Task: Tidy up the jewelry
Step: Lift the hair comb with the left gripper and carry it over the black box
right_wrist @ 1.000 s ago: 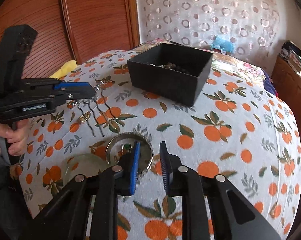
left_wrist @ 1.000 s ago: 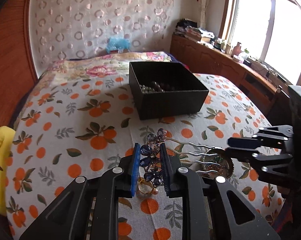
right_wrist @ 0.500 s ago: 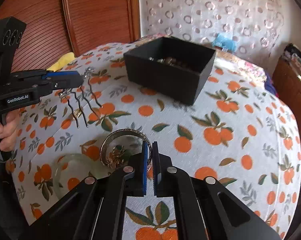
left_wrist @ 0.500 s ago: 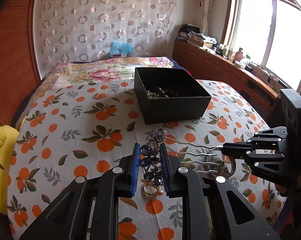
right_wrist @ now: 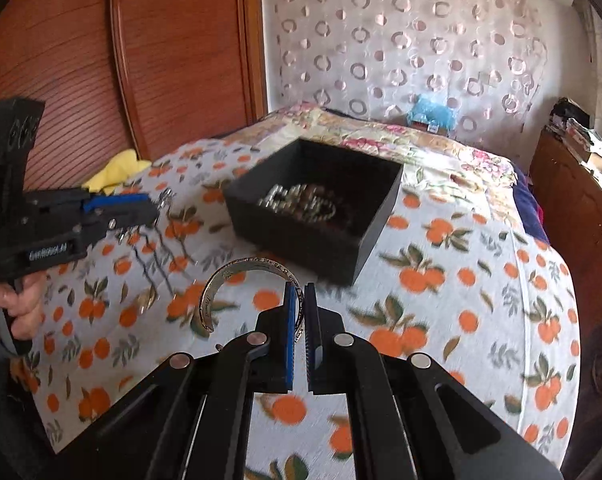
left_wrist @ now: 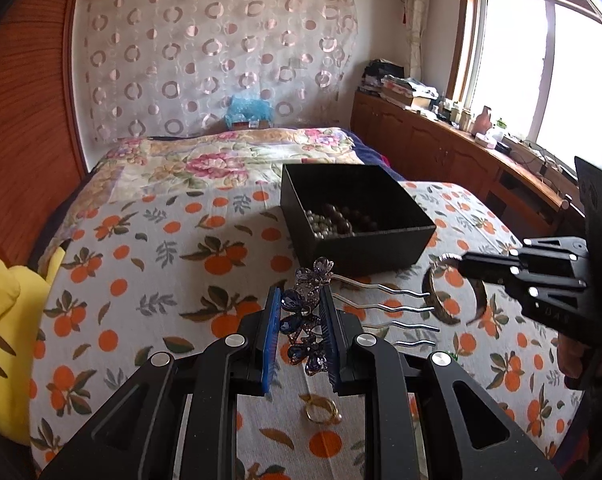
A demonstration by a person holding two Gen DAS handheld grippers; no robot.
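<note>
Left gripper (left_wrist: 299, 326) clamps flowered hair comb (left_wrist: 309, 320) by ornament, prongs free; right gripper (right_wrist: 300, 312) pinches cuff bracelet (right_wrist: 237, 280) at rim. Both aloft near black box (left_wrist: 357, 216), likely destination.

A: What sits between the jaws of the right gripper (right_wrist: 299, 300)?
B: An engraved metal bangle (right_wrist: 249, 267), pinched by its rim, looping out left of them.
A: And beyond?
B: The black box (right_wrist: 375, 222) holding beads, just ahead on the bed (right_wrist: 461, 280).
</note>
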